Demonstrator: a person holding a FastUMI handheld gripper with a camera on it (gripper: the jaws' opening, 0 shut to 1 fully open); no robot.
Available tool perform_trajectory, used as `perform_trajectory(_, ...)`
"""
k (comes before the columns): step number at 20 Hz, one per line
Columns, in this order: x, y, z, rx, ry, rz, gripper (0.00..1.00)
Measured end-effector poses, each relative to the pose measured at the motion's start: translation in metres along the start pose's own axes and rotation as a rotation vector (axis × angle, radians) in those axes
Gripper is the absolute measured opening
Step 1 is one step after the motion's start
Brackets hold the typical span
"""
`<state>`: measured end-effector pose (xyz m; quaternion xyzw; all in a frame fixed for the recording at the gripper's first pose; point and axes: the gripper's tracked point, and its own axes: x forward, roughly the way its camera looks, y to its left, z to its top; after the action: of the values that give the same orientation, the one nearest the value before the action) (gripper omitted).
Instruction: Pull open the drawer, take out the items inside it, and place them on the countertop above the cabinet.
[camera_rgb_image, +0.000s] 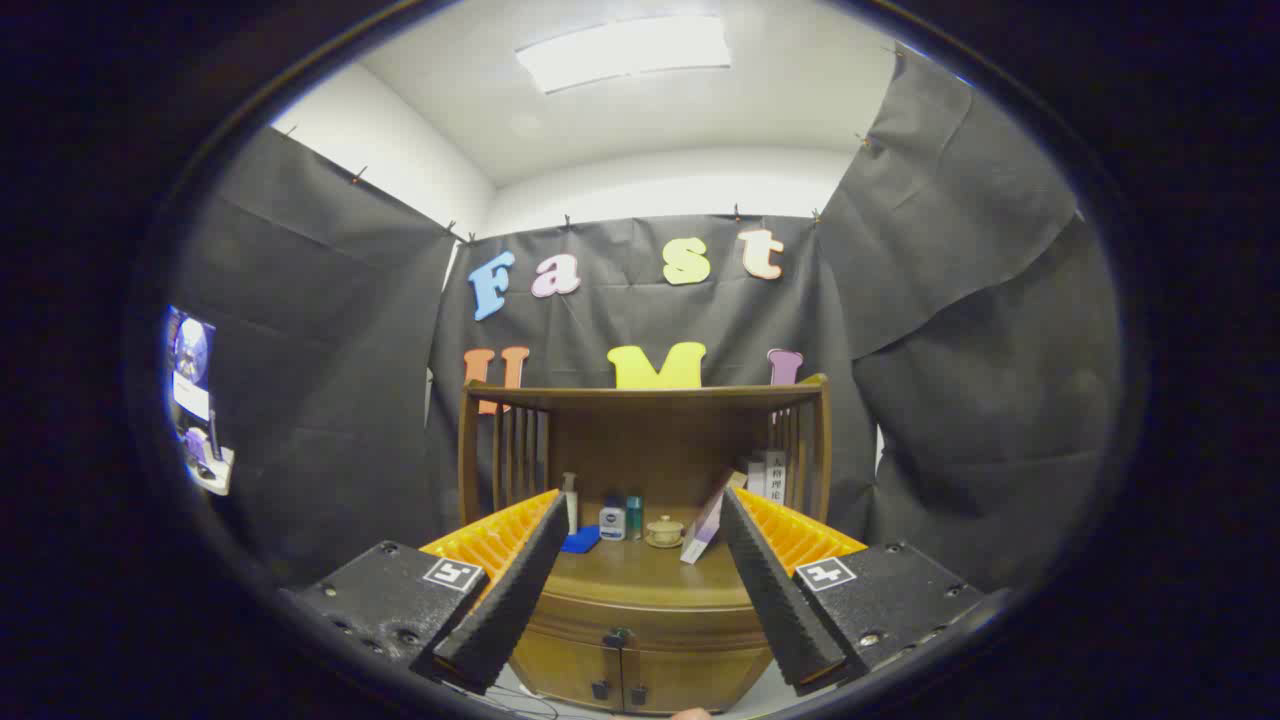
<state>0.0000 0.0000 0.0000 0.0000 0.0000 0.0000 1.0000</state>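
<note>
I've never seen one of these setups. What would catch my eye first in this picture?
First, the gripper with its two fingers spread wide open, holding nothing, framing the scene. Between and beyond them stands a wooden cabinet, its drawer front shut. On its countertop, under a shelf, sits a row of small things: a pump bottle, a small jar, a lidded cup and a leaning box.

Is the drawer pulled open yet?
No, the drawer front sits flush in the cabinet, and the open gripper holds nothing.
</note>
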Motion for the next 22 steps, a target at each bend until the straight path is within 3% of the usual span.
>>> perform_trajectory(12,0.014,0.013,-0.002,-0.005,-0.029,-0.008,0.99)
perform_trajectory(18,0.034,0.010,-0.029,0.028,0.005,-0.030,0.98)
perform_trajectory(22,0.056,0.004,-0.060,-0.022,0.016,-0.068,0.98)
